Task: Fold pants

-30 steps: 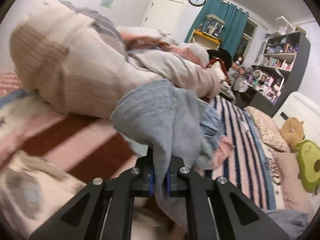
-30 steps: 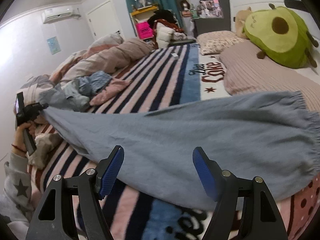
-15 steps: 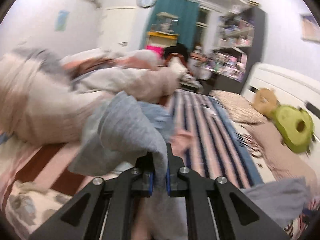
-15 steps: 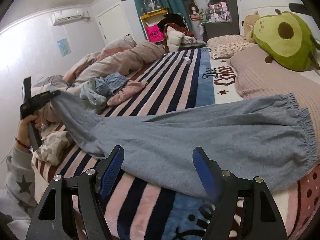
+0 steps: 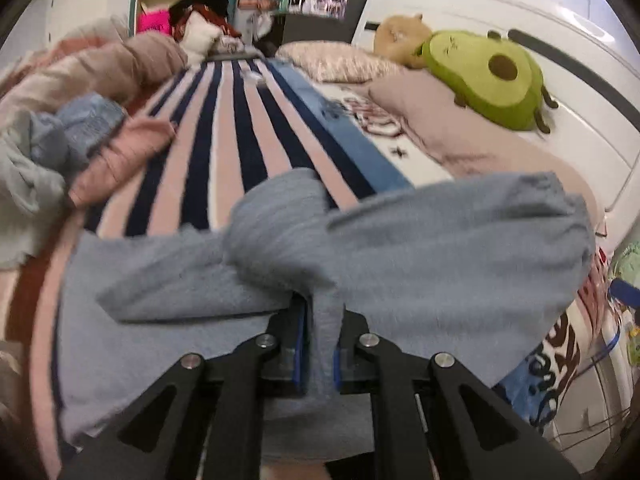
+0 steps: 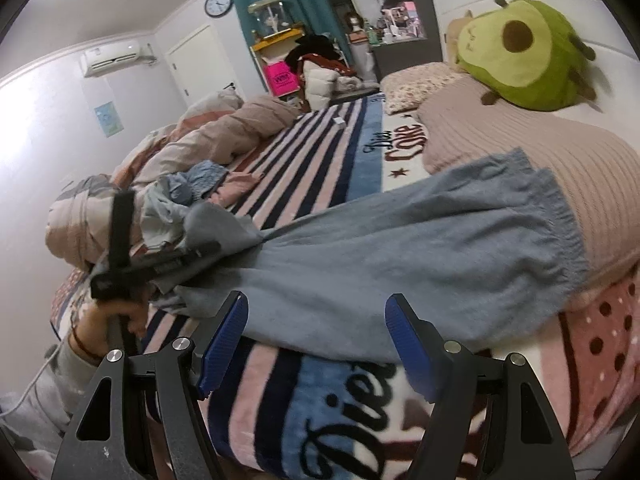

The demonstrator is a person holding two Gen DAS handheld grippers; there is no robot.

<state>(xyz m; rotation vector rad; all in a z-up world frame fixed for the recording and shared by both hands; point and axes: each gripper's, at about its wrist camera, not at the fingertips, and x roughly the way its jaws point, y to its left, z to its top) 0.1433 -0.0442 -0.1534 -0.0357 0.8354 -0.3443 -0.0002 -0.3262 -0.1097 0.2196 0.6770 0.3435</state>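
Pants (image 5: 440,260) motion-blurred; hem hidden between left tongs (image 5: 320,344); lettering on blanket (image 6: 280,420) partly covered.

Avocado plush (image 6: 524,52) by headboard w/ pillows; striped blanket (image 5: 224,128) – clothes heap (image 6: 188,196) left; wall clock (image 6: 218,3), AC unit (image 6: 116,56).

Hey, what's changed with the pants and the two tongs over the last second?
The left tongs, shut on the leg end of the grey pants, carried it from far left toward the waistband, doubling the leg over. The right tongs stayed open and empty above the near edge. The waistband still lies by the pink pillow.
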